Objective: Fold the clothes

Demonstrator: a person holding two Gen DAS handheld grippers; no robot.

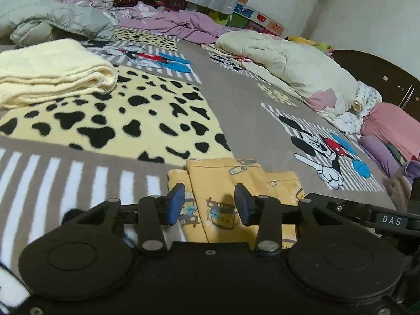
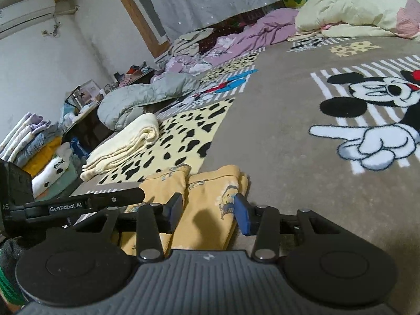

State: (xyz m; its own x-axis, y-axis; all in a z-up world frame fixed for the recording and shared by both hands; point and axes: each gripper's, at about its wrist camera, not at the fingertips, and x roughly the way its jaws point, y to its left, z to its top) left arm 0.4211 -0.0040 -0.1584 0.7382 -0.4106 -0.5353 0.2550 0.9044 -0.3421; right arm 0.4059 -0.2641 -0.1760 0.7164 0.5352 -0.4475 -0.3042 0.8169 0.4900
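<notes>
A small yellow garment (image 1: 223,183) with cartoon prints lies folded lengthwise on the bed blanket, just in front of both tools. My left gripper (image 1: 209,203) hovers open over its near end, blue pads apart, nothing between them. In the right wrist view the same yellow garment (image 2: 207,199) shows as two side-by-side strips. My right gripper (image 2: 208,212) is open above its right strip, holding nothing. The left tool's arm (image 2: 78,204) shows at the left of that view, and the right tool (image 1: 380,218) at the right edge of the left view.
A folded cream blanket (image 1: 50,73) lies on the leopard patch (image 1: 126,120) to the left. Grey (image 1: 52,18) and cream (image 1: 288,63) quilts and purple bedding (image 1: 170,23) pile at the back. Stacked folded clothes (image 2: 39,144) sit beside the bed. Pink bundles (image 1: 388,128) lie right.
</notes>
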